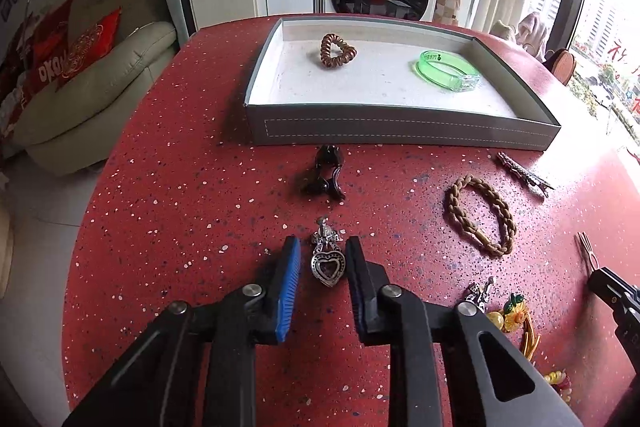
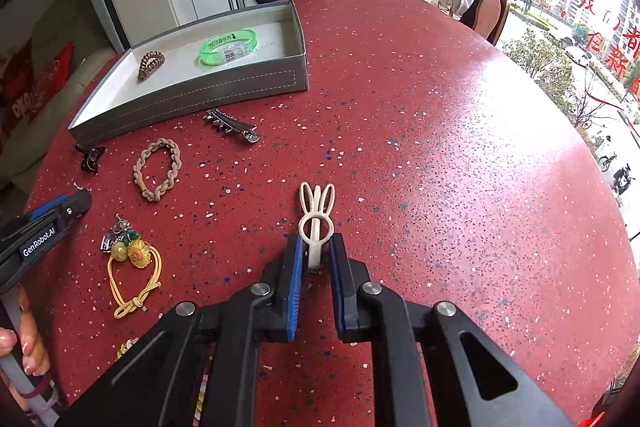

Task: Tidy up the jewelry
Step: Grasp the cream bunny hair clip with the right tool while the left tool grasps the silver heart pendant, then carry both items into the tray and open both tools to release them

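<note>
My left gripper (image 1: 323, 253) is open, its fingers on either side of a silver heart pendant (image 1: 328, 259) that lies on the red table. My right gripper (image 2: 315, 245) is open around the tail of a cream rabbit-shaped hair clip (image 2: 316, 217); the pads do not touch it. A grey tray (image 1: 400, 131) at the back holds a brown coil hair tie (image 1: 336, 51) and a green bangle (image 1: 446, 70); the tray also shows in the right wrist view (image 2: 192, 95).
Loose on the red table (image 1: 180, 187): a black claw clip (image 1: 326, 173), a braided tan hair tie (image 1: 480, 215), a silver barrette (image 1: 524, 173), a yellow flower hair tie (image 2: 134, 267), a small silver charm (image 1: 480, 293). A sofa stands left, a washing machine behind.
</note>
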Motion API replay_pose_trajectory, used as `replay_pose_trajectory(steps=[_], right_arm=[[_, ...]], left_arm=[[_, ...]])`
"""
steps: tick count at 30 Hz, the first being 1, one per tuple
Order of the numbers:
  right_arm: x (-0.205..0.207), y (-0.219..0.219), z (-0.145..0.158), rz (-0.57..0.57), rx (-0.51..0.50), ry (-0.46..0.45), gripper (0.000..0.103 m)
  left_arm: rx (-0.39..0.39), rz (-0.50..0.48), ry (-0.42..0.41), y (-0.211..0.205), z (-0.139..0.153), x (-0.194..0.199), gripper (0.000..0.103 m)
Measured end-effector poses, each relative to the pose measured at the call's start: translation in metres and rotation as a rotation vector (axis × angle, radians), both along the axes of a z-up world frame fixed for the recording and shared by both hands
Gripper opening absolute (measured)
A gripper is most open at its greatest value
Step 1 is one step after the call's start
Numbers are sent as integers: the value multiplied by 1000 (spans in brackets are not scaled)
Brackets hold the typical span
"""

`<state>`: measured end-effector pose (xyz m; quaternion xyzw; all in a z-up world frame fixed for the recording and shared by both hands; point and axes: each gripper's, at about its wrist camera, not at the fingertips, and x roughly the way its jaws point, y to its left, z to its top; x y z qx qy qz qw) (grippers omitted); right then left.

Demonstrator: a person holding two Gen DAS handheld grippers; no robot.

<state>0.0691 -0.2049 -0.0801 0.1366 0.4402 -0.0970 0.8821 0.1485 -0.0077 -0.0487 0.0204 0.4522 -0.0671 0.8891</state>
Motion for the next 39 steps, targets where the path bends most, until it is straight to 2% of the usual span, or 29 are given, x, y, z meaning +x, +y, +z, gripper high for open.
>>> replay_pose_trajectory(steps=[18,30,39], right_arm=[[-3,-3,29,47,105,-113,9],[24,0,52,113,148,-139,9],[78,0,75,183,142,-151,9]], left_arm=[[-198,-66,-1,30,19,-9,36],[-226,-55,-45,39,42,4,36],[-221,-57,-97,35,67,44,36]])
